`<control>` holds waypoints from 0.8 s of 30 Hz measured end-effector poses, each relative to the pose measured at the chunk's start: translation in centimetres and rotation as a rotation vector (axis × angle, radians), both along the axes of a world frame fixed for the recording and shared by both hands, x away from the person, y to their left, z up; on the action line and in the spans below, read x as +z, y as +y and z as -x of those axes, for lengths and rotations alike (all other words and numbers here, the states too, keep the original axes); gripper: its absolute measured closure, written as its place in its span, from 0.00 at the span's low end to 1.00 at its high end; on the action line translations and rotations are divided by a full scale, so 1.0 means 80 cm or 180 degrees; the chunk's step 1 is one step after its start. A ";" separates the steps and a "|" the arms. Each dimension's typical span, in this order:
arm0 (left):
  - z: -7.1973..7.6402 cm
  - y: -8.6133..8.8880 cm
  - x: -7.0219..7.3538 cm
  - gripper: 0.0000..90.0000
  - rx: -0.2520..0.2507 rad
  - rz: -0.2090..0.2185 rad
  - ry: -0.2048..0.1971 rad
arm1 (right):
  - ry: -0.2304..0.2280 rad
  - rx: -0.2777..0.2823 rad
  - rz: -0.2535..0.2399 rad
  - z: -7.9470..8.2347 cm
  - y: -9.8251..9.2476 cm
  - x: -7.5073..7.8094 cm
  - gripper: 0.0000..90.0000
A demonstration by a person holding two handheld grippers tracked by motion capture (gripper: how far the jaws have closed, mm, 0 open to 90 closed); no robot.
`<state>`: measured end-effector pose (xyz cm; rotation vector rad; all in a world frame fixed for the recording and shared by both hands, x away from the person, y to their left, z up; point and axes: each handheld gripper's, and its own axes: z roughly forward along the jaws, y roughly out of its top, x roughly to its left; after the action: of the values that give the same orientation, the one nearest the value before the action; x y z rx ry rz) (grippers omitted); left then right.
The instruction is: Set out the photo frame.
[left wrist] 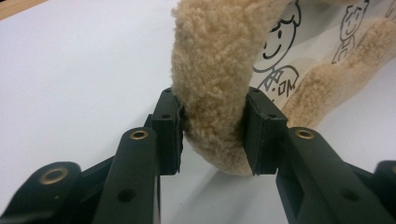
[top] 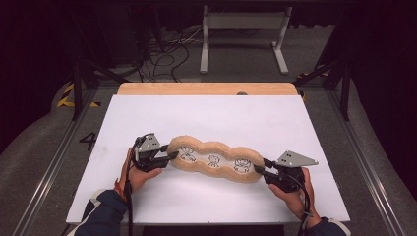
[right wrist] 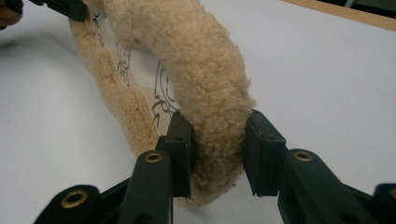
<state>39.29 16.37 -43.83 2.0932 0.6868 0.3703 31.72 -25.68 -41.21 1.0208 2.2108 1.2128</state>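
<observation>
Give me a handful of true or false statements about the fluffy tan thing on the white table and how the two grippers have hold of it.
1. The long tan fleece-edged cushion with cartoon figures on its white middle lies on the white table. True.
2. The left gripper has its fingers pressed on the cushion's fleece rim. True.
3. The right gripper hangs open above the table, away from the cushion. False: its fingers clamp the rim at the cushion's other end.
4. Both grippers hold the same end of the cushion. False: in the high view they hold opposite ends.
5. The cushion's middle is plain black. False: it is white with line-drawn figures.
</observation>
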 end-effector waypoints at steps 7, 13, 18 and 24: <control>0.011 0.002 0.001 0.69 0.0010 -0.0010 0.0012 | -0.0039 -0.0027 0.0058 -0.008 0.001 0.000 0.74; 0.021 0.003 0.000 0.68 0.0013 -0.0027 -0.0009 | -0.0060 -0.0031 0.0078 -0.017 0.002 0.000 0.74; 0.026 0.003 0.000 0.68 0.0017 -0.0027 -0.0009 | -0.0068 -0.0026 0.0092 -0.021 0.002 0.000 0.74; 0.034 0.003 0.001 0.67 0.0025 -0.0048 -0.0010 | -0.0082 -0.0029 0.0094 -0.028 0.002 0.000 0.74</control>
<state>36.60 16.65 -43.75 2.1044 0.6926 0.3843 33.94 -25.54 -41.25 0.9971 2.1957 1.1792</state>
